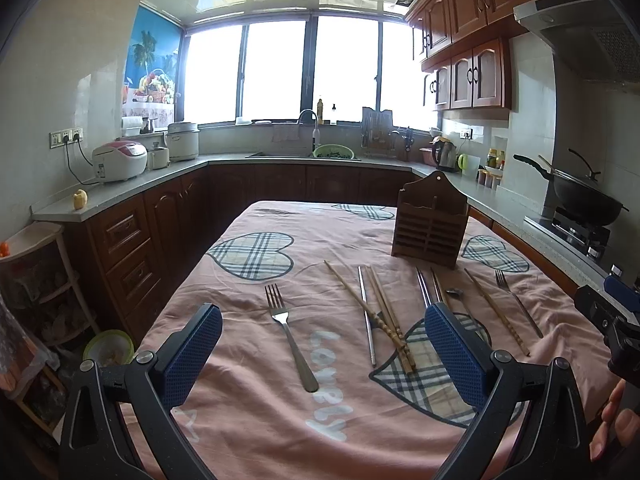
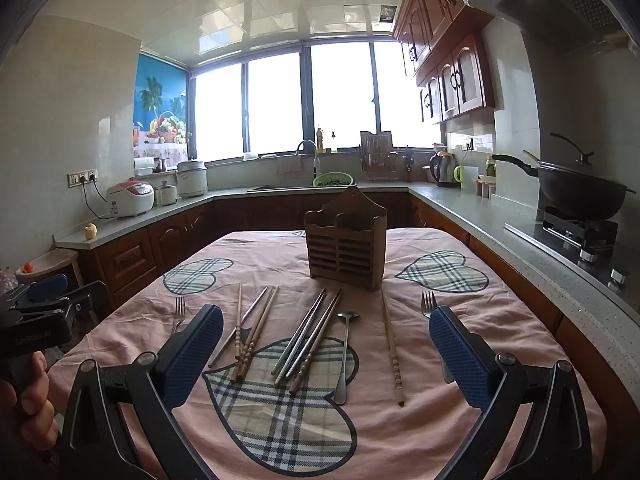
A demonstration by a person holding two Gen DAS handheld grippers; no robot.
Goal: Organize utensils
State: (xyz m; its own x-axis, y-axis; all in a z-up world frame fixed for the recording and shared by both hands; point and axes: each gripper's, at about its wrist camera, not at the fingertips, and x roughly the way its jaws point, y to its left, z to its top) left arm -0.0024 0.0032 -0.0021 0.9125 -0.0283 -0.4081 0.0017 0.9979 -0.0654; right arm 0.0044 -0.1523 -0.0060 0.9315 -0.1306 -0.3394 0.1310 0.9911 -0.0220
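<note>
Left wrist view shows the left gripper (image 1: 323, 350) hovering over the near edge of the table (image 1: 256, 420), its blue-padded jaws spread wide and grasping nothing. Below and between them a steel fork (image 1: 289, 332) lies alone on the pink cloth toward the table's left side, tines pointing to the far edge. Right of it lie wooden chopsticks (image 1: 386, 316) crossing a metal chopstick (image 1: 367, 316), then a spoon (image 1: 456, 293) half hidden by the right pad. A wooden utensil holder (image 1: 431, 226) stands upright near the far right corner. From the right wrist view, the right gripper (image 2: 326, 354) is likewise released, jaws wide apart above the near edge, with a metal chopstick pair (image 2: 302, 330) between them and a second fork (image 2: 429, 304) just beside its right pad.
</note>
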